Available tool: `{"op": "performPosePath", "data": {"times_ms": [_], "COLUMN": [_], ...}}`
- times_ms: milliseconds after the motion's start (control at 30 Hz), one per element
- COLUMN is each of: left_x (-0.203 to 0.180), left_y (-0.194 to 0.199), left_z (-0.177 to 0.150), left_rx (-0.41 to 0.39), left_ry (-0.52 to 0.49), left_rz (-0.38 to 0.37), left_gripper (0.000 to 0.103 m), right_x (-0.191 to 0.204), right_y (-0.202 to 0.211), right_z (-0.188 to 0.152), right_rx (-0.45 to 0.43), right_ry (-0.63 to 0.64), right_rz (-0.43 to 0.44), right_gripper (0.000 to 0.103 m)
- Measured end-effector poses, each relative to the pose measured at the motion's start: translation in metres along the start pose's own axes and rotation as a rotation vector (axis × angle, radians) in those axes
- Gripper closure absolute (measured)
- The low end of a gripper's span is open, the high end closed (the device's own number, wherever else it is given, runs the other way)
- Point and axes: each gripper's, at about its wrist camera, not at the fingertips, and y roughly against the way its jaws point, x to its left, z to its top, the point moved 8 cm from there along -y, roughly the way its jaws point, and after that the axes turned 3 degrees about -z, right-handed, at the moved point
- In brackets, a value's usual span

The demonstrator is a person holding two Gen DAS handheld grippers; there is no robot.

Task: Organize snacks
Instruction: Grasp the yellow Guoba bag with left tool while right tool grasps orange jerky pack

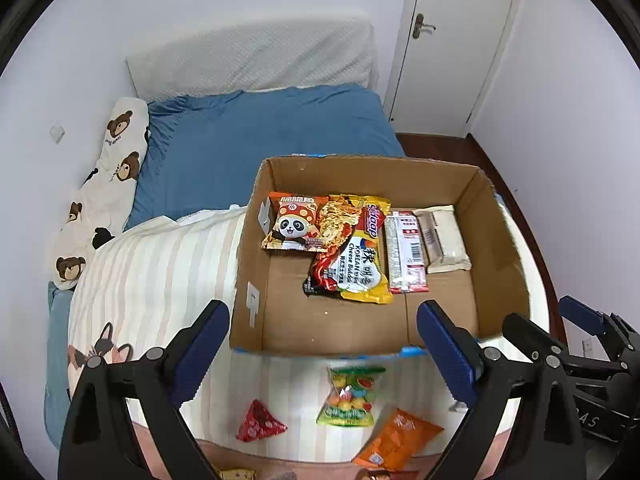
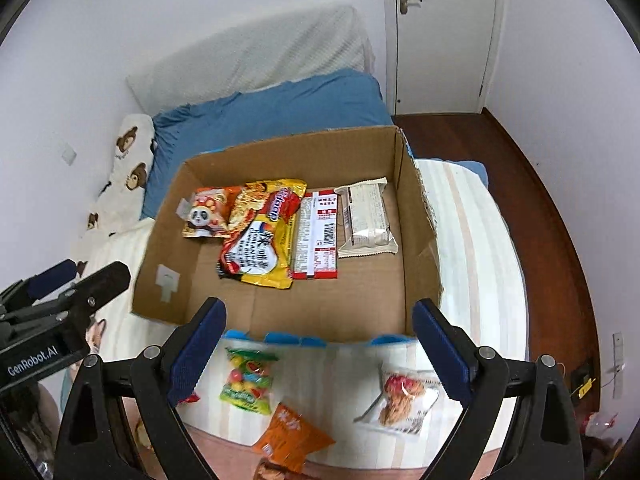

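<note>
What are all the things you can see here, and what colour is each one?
cardboard box: one, brown, on the bed
panda snack pack: one, orange and red, in the box at its far left
noodle pack: one, yellow and red, in the box, overlapping the panda pack
long pack: one, red and white, in the box beside the noodles
wrapped bar: one, beige, in the box, rightmost
candy bag: one, green, on the bed before the box
triangle pack: one, red, left of the candy
orange bag: one, near edge
clear pastry bag: one, right of the candy
left gripper: black with blue pads, open, empty
right gripper: same, open, empty
</note>
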Motion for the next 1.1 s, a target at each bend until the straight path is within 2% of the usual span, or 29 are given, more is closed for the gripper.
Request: {"op": "performPosePath", "data": {"times_ms": [167,300,433,533,633,733,800,933,967,1000,1067,1100], "left_x": [0.003,0.025,0.069,0.112,0.147,0.164,0.169,0.178,0.179,0.181,0.183,0.185], "left_y": [0.024,0.029,0.016,-0.002,-0.016,-0.024,-0.036,-0.065,-0.072,-0.079,-0.092,-0.098], "left_z": [-0.024,-0.069,-0.135,-0.191,-0.239,-0.267,-0.286,-0.314,-0.317,-0.319,-0.318,-0.315], "left_rx": [-0.011,0.027,0.135,0.252,0.340,0.385,0.451,0.523,0.525,0.523,0.515,0.508], "left_ry": [0.009,0.043,0.118,0.215,0.309,0.330,0.411,0.692,0.761,0.813,0.889,0.902], "left_rz": [0.008,0.050,0.131,0.188,0.238,0.284,0.237,0.075,0.030,-0.001,-0.047,-0.053], "left_gripper": [0.007,0.007,0.007,0.007,0.007,0.007,0.007,0.007,0.007,0.007,0.008,0.016], "right_x": [0.003,0.008,0.011,0.015,0.021,0.026,0.028,0.030,0.030,0.029,0.027,0.026], "right_y": [0.018,0.003,-0.039,-0.069,-0.094,-0.115,-0.132,-0.149,-0.150,-0.151,-0.151,-0.151], "right_z": [-0.027,-0.082,-0.147,-0.183,-0.204,-0.210,-0.214,-0.224,-0.224,-0.223,-0.222,-0.222], "right_rx": [0.015,0.130,0.279,0.358,0.400,0.416,0.431,0.446,0.438,0.429,0.424,0.425], "right_ry": [-0.040,-0.098,-0.159,-0.189,-0.193,-0.183,-0.185,-0.207,-0.208,-0.210,-0.207,-0.210], "right_rz": [0.053,0.139,0.190,0.205,0.207,0.181,0.152,0.106,0.099,0.087,0.071,0.064], "right_gripper": [0.007,0.007,0.007,0.007,0.007,0.007,0.008,0.024,0.027,0.034,0.044,0.048]}}
